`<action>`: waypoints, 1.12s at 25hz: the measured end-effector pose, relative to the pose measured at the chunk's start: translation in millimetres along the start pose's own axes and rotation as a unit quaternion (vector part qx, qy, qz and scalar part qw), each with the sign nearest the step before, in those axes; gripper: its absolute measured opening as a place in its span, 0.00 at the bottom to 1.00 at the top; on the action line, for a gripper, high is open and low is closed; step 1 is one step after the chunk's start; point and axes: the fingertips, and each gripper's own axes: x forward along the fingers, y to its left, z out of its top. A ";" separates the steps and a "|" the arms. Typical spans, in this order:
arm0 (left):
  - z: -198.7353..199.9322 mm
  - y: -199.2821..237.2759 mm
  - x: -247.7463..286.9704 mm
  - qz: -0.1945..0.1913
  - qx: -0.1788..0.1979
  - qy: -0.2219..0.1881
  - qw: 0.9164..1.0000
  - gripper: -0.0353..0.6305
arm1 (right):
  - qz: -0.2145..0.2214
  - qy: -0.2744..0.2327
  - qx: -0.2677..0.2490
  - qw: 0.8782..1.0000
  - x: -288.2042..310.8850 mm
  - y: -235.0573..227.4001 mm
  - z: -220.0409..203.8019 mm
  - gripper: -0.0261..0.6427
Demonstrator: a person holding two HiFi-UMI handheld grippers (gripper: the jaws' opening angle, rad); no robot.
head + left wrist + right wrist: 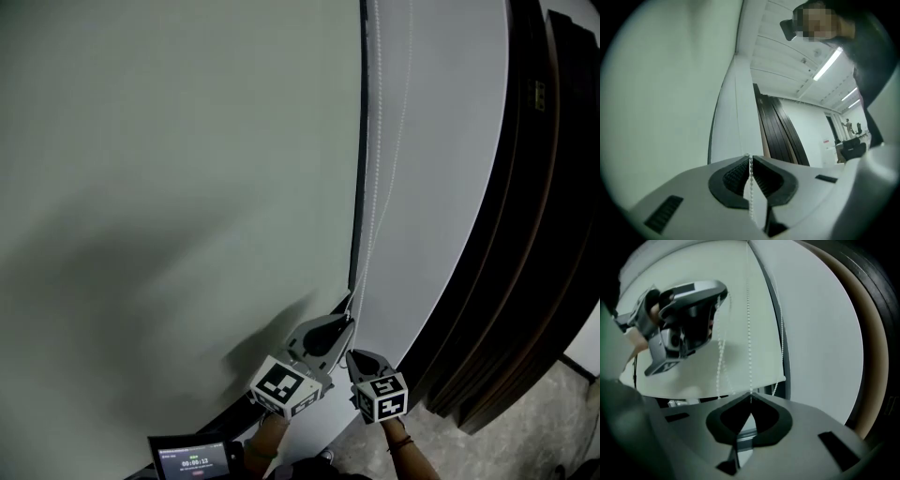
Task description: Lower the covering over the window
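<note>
The pale roller blind (169, 187) fills the left of the head view, and its white bead chain (373, 202) hangs along its right edge. My left gripper (347, 322) is shut on the chain, and the beads (750, 187) run between its ribbed pads. Just below it, my right gripper (351, 354) is shut on another strand of the chain (749, 333), pinched at the jaw tips (750, 395). In the right gripper view the left gripper (689, 301) shows up and to the left, and the blind's bottom edge (740, 386) lies just above my jaws.
A white wall strip (450, 187) runs right of the chain, then dark upright panels (525, 234). A small screen with a timer (192, 461) sits at the bottom left, and speckled floor (553, 422) at the bottom right. A person (848, 125) stands far off in the room.
</note>
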 end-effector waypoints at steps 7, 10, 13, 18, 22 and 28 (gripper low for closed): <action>63.0 17.4 33.0 -0.013 0.024 -0.057 0.998 0.12 | 0.001 0.003 0.000 1.000 -1.3 -2.0 -1.5 0.06; 71.1 23.7 48.8 -0.016 0.039 -0.055 0.998 0.14 | 0.004 0.001 0.003 1.000 -1.9 -2.2 -1.9 0.06; 67.3 26.4 62.3 -0.025 0.046 -0.046 0.998 0.14 | 0.010 -0.001 0.002 1.000 -1.3 2.0 -2.4 0.06; 67.0 25.8 65.1 -0.036 0.022 -0.047 0.998 0.10 | 0.013 -0.005 0.002 1.000 -0.8 8.3 -3.4 0.06; 68.5 27.0 65.1 -0.033 -0.018 -0.059 0.998 0.07 | 0.012 -0.008 0.004 1.000 -4.1 4.2 -3.5 0.06; 29.8 39.5 67.0 -0.004 -0.037 -0.023 0.999 0.07 | 0.004 0.032 -0.018 0.999 -8.6 1.0 -35.7 0.06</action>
